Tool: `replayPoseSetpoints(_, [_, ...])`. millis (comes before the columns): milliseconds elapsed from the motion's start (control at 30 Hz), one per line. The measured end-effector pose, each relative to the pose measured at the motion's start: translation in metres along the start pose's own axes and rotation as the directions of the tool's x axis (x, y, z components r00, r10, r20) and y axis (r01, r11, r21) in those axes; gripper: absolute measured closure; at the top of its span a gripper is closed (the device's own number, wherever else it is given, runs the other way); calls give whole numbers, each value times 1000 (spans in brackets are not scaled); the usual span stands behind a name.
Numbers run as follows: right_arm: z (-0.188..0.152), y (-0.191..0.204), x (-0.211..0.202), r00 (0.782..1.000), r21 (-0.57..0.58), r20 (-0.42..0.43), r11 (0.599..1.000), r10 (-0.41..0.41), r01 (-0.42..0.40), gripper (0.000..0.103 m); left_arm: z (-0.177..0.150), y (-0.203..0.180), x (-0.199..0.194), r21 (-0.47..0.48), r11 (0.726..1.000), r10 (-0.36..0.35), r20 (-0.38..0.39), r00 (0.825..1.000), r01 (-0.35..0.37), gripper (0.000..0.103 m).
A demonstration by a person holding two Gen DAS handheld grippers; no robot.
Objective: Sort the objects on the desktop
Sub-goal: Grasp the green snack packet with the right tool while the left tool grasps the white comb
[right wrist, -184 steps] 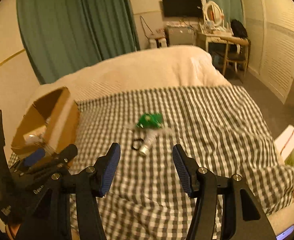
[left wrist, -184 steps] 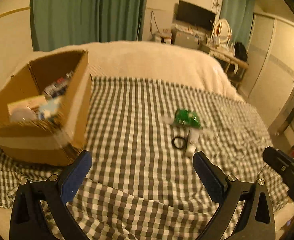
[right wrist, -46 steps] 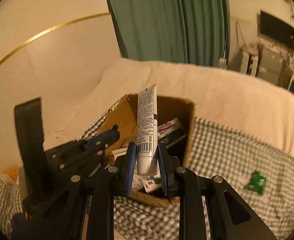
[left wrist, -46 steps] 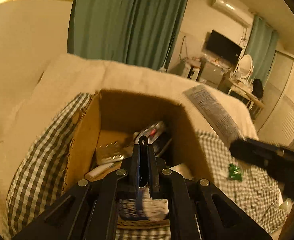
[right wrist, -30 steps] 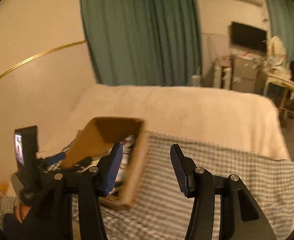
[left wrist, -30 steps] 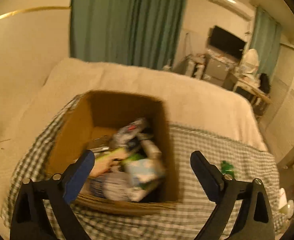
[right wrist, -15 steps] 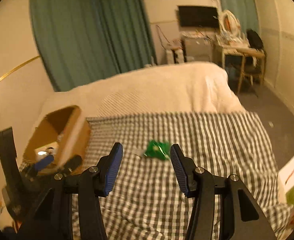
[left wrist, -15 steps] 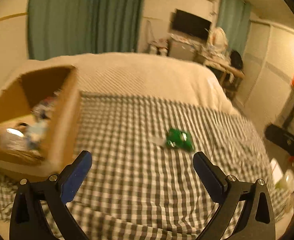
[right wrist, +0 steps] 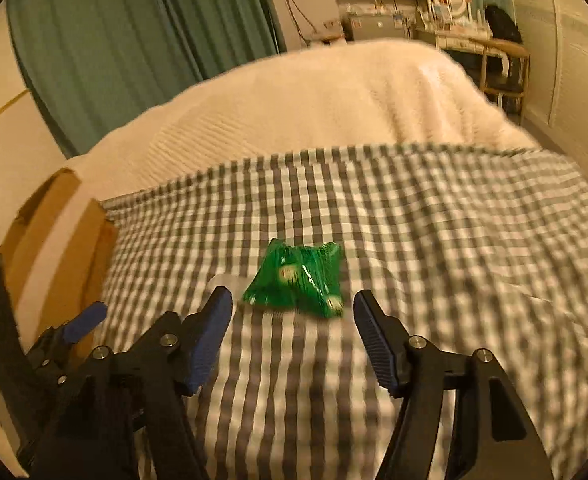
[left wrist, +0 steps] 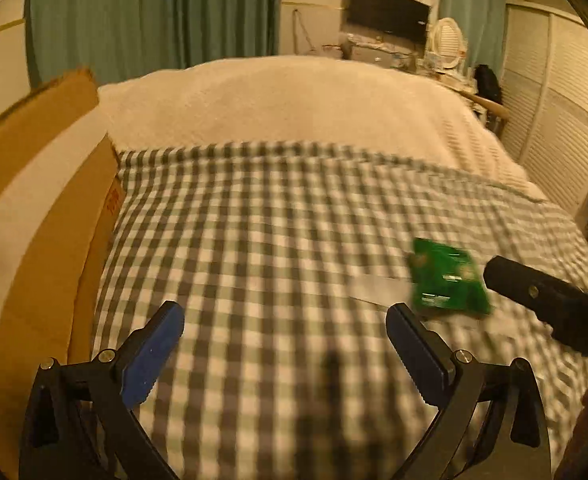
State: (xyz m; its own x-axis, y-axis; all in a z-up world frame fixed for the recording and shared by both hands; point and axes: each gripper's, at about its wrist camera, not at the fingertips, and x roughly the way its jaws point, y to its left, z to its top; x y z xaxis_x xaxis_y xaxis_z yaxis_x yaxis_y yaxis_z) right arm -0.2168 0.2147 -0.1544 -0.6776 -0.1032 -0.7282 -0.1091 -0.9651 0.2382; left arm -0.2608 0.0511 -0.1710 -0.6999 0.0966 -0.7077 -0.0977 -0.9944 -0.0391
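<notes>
Hovering low over a bed, the right gripper (right wrist: 289,312) has its blue-padded jaws spreading apart with nothing pinched between them, only checked fabric showing in the gap. Just beyond its fingertips lies a crumpled green packet (right wrist: 298,278), flat on the gray-and-white checked cloth (right wrist: 434,240), with a pale strip of something (too blurred to name) touching its left edge. The left gripper (left wrist: 283,326), seen from its own camera, stands spread wide and empty as well; the same green packet (left wrist: 446,278) sits ahead and to its right, near the dark tip of the right gripper entering from that side. In the right wrist view the left gripper appears at lower left, beside a brown cardboard box (right wrist: 57,236) that rests at the cloth's left edge, well apart from the packet. The box's contents cannot be seen from either angle. Past the checked cloth spreads a cream blanket (right wrist: 314,100), and behind it hang green curtains (right wrist: 133,28). A dark television (left wrist: 388,12) and a round white mirror (left wrist: 446,38) stand at the far wall.
</notes>
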Motion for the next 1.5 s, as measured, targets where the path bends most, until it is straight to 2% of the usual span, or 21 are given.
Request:
replayPoseSetpoints(133, [10, 5, 50, 999, 0, -41, 1000, -20, 20, 33, 0, 20, 25, -106, 993, -52, -64, 997, 45, 0])
replayPoseSetpoints(300, [11, 9, 84, 997, 3, -55, 999, -49, 49, 33, 4, 28, 26, -143, 988, -72, -39, 997, 66, 0])
replayPoseSetpoints(367, [9, 11, 85, 997, -32, -34, 997, -72, 71, 48, 3, 25, 25, -130, 990, -62, -39, 997, 56, 0])
replayPoseSetpoints(400, [6, 11, 82, 995, -54, -29, 994, -96, 94, 56, 2, 23, 24, -119, 991, -58, -39, 998, 53, 0])
replayPoseSetpoints(433, [5, 10, 79, 996, -61, -24, 994, -91, 90, 58, 2, 19, 22, -105, 993, -55, -39, 998, 50, 0])
replayPoseSetpoints(533, [-1, -3, 51, 996, -44, 3, 995, -86, 86, 59, 6, 3, 13, -58, 997, -56, -20, 998, 55, 0])
replayPoseSetpoints(667, [-11, -26, 7, 991, -29, 26, 991, -130, 131, 59, 4, -24, 0, 18, 996, -92, -11, 996, 92, 0])
replayPoseSetpoints(800, [-22, -52, -24, 989, 31, 56, 990, -140, 139, 58, 1, -56, -5, 141, 983, -114, -8, 993, 114, 0])
replayPoseSetpoints(867, [-22, -58, -28, 989, 40, 59, 990, -136, 134, 58, 1, -72, -1, 201, 968, -147, -13, 989, 147, 0])
replayPoseSetpoints(1000, [-12, -62, -36, 992, 60, 93, 995, -87, 82, 58, 4, -98, 14, 344, 909, -228, -62, 972, 235, 0])
replayPoseSetpoints(1100, [-4, -62, -38, 989, 42, 124, 996, -85, 81, 58, 4, -120, 26, 468, 834, -280, -99, 955, 293, 0])
replayPoseSetpoints(1167, [0, -65, -37, 981, 21, 146, 992, -125, 124, 58, 3, -135, 38, 557, 766, -294, -139, 946, 321, 0])
replayPoseSetpoints(1200, [1, -63, -35, 976, -4, 157, 988, -151, 154, 58, 4, -139, 42, 581, 742, -298, -161, 941, 335, 0])
replayPoseSetpoints(1267, [2, -64, -31, 974, -29, 160, 985, -162, 169, 58, 7, -144, 53, 599, 695, -326, -229, 917, 397, 0])
replayPoseSetpoints(1300, [3, -65, -28, 974, -30, 156, 984, -166, 173, 58, 8, -145, 56, 592, 684, -342, -254, 905, 425, 2])
replayPoseSetpoints(1333, [3, -67, -24, 976, -25, 149, 986, -162, 167, 58, 10, -144, 58, 577, 668, -369, -292, 882, 471, 11])
replayPoseSetpoints(1367, [5, -70, -21, 978, -17, 142, 988, -152, 155, 58, 10, -145, 58, 577, 645, -388, -318, 865, 502, 15])
replayPoseSetpoints(1400, [5, -72, -18, 980, -8, 136, 989, -142, 145, 58, 9, -145, 56, 594, 626, -388, -324, 863, 505, 18])
replayPoseSetpoints(1433, [5, -75, -16, 982, 1, 131, 990, -140, 141, 58, 8, -146, 55, 601, 620, -384, -328, 863, 505, 23])
replayPoseSetpoints(1500, [4, -79, -14, 982, 12, 128, 991, -137, 136, 58, 6, -149, 52, 599, 619, -384, -333, 861, 508, 30])
